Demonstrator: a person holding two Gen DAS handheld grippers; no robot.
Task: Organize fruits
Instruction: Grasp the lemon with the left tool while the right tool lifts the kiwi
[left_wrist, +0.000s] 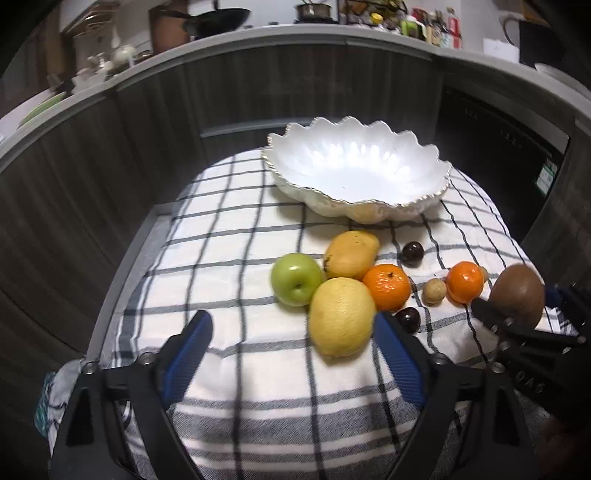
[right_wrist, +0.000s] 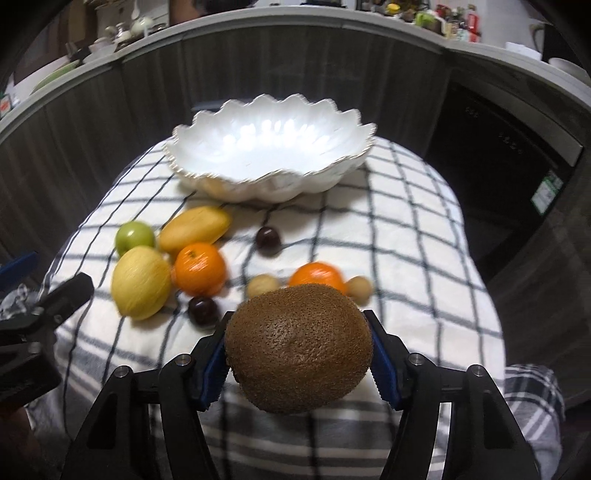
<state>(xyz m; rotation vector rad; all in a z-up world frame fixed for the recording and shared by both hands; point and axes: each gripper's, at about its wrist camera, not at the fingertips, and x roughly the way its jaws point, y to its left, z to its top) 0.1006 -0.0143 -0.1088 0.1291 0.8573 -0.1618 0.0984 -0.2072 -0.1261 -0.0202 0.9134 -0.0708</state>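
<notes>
I see the white bowl (right_wrist: 269, 155) at upper centre holding nothing; my right gripper (right_wrist: 299, 354) pinches the kiwi (right_wrist: 298, 347) at lower centre, my left gripper (left_wrist: 291, 343) spread; other fruits remain on the cloth (right_wrist: 406, 258)

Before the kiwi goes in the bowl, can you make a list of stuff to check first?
1. Right gripper shut on the kiwi: ok, a blue pad presses each side.
2. White bowl has room: ok, nothing seen inside.
3. Way to the bowl: cannot tell, the orange lies just ahead, and the kiwi's height above it is unclear.
4. Left gripper out of the way: ok, open by the lemon.
5. Bowl sits steady on the checked cloth: cannot tell.
</notes>
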